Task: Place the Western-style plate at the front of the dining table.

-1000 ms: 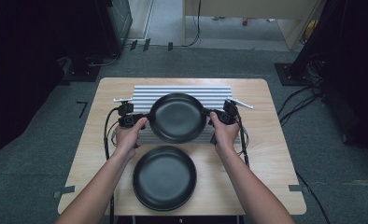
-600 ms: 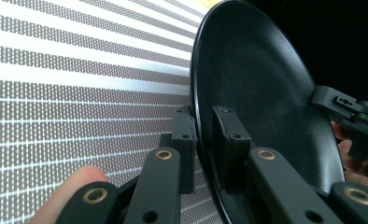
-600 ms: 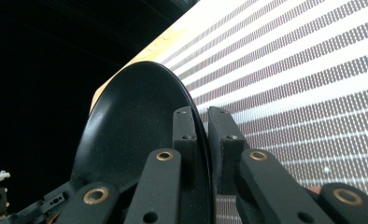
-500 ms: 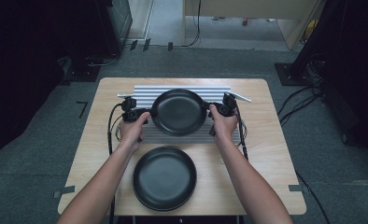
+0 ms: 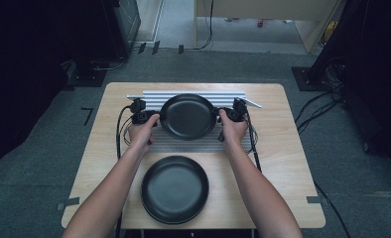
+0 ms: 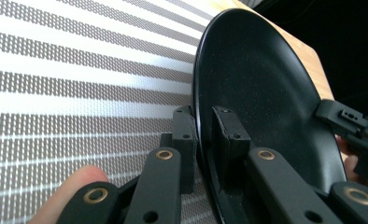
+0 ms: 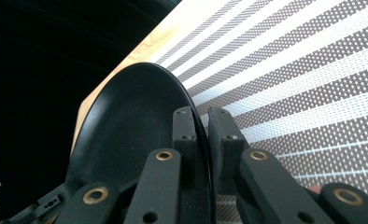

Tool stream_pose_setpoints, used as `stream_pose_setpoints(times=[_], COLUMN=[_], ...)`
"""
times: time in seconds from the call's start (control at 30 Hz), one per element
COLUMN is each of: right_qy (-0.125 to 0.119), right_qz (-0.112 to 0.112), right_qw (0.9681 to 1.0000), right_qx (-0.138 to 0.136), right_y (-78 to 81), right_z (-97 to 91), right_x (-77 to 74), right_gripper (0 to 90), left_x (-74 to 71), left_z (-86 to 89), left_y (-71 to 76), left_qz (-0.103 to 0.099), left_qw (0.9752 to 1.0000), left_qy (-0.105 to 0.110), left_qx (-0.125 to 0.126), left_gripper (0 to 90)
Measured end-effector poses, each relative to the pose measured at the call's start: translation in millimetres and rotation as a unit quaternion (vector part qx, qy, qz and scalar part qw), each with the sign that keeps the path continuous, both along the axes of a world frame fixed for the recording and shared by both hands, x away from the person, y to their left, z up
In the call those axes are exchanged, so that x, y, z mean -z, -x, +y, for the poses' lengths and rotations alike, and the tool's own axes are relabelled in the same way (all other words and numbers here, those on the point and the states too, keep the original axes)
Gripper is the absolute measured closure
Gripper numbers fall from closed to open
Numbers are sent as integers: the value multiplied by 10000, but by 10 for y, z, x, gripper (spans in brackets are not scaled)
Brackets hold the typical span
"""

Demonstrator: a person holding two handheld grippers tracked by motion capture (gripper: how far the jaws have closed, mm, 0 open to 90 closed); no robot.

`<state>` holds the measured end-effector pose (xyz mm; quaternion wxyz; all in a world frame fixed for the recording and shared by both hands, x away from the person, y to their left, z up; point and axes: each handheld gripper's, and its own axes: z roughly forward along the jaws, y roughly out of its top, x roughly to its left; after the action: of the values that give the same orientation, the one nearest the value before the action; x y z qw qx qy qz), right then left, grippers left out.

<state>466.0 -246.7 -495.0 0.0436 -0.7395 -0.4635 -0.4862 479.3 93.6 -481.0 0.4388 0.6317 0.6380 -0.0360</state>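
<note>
High view has both grippers pinching a black plate (image 5: pixel 188 116) by opposite rims above the striped mat (image 5: pixel 193 144); a second plate (image 5: pixel 174 188) sits nearer; left gripper (image 6: pixel 204 140) and right gripper (image 7: pixel 201 140) views reveal jaws clamped on the rim.

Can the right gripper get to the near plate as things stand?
Probably not right now. The right gripper is shut on the rim of the far plate, which the left gripper also clamps. The near plate lies uncovered just behind on the table; release first.
</note>
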Motion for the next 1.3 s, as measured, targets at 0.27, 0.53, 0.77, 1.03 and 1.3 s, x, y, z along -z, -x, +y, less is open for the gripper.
stream_pose_setpoints(times=[0.27, 0.53, 0.77, 1.03, 1.3], right_qy=[-102, -18, 13, 140, 362], right_qz=[108, 232, 214, 145, 108], right_qw=[9998, 9995, 9996, 9996, 9993], right_qx=[147, 200, 206, 184, 75], right_y=[-76, -112, -134, -130, -115], right_z=[-64, -137, -177, -166, -144], right_x=[131, 201, 234, 227, 206], right_gripper=[819, 817, 812, 811, 806], left_x=[118, 172, 226, 236, 238], left_z=[-67, -188, -247, -258, -241], left_y=[-126, -178, -194, -189, -175], left_qz=[239, 323, 401, 377, 218], left_qw=[9997, 9994, 9990, 9990, 9994], left_qy=[45, -100, -192, -243, -231], left_qx=[-65, -68, -43, -28, 143], left_gripper=[808, 801, 794, 785, 737])
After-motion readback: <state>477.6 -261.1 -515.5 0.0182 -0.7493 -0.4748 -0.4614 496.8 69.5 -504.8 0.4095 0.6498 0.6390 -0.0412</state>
